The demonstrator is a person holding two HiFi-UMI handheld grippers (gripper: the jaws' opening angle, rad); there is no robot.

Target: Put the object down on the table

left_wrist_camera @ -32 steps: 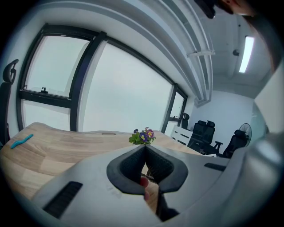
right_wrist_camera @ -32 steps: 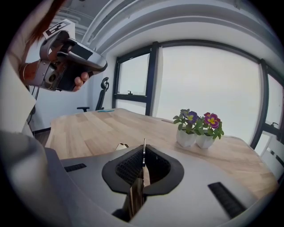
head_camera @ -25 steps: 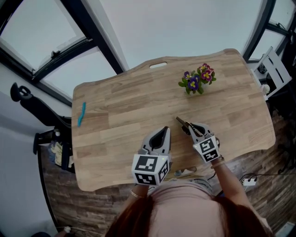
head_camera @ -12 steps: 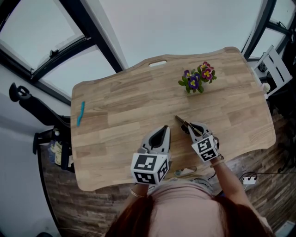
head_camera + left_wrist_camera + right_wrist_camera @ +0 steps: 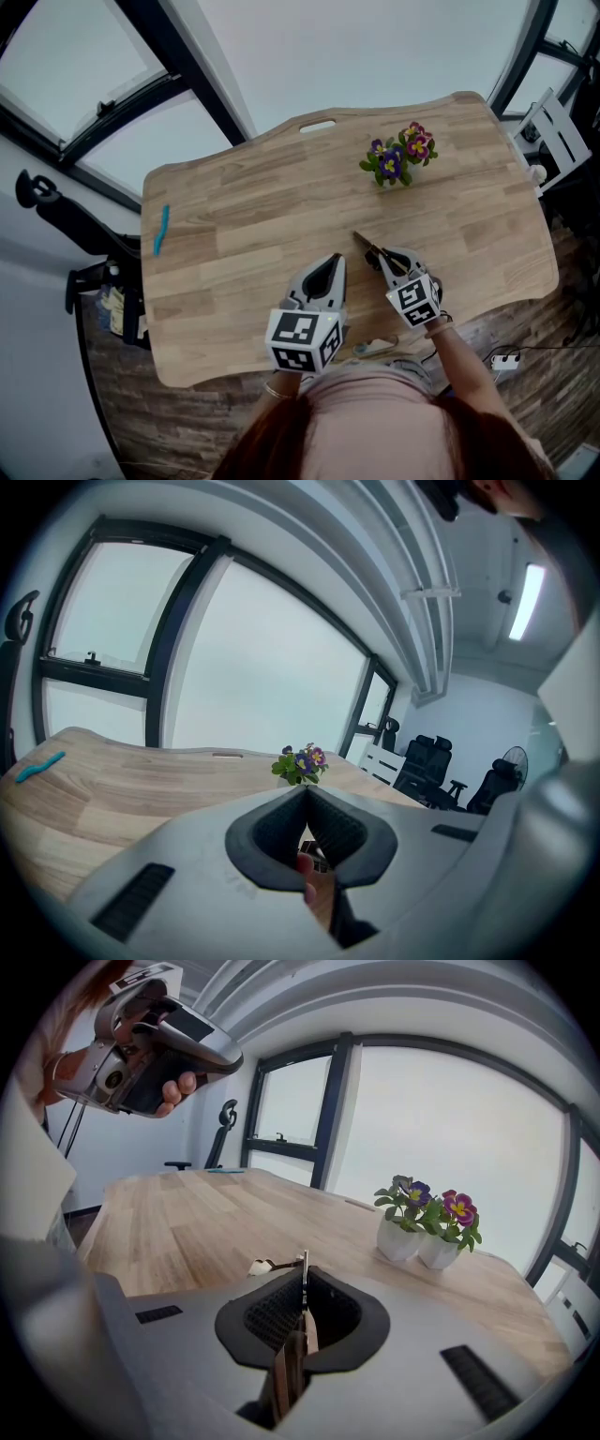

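Observation:
My right gripper (image 5: 385, 259) (image 5: 303, 1266) is shut on a thin tool (image 5: 366, 244) with a brown wooden handle (image 5: 286, 1372) and a flat metal blade (image 5: 304, 1283). The tool pokes out past the jaws toward the far left, low over the wooden table (image 5: 253, 206). A small pale and dark tip (image 5: 265, 1265) shows at its front end. Just left of it, my left gripper (image 5: 330, 262) (image 5: 307, 791) hovers over the table's near part. Its jaws are shut with nothing between them.
Two small white pots of purple and pink flowers (image 5: 398, 159) (image 5: 422, 1232) (image 5: 300, 761) stand at the table's far right. A turquoise stick (image 5: 161, 230) (image 5: 39, 766) lies near the left edge. Office chairs (image 5: 427, 761) and a white rack (image 5: 553, 131) stand beyond the table.

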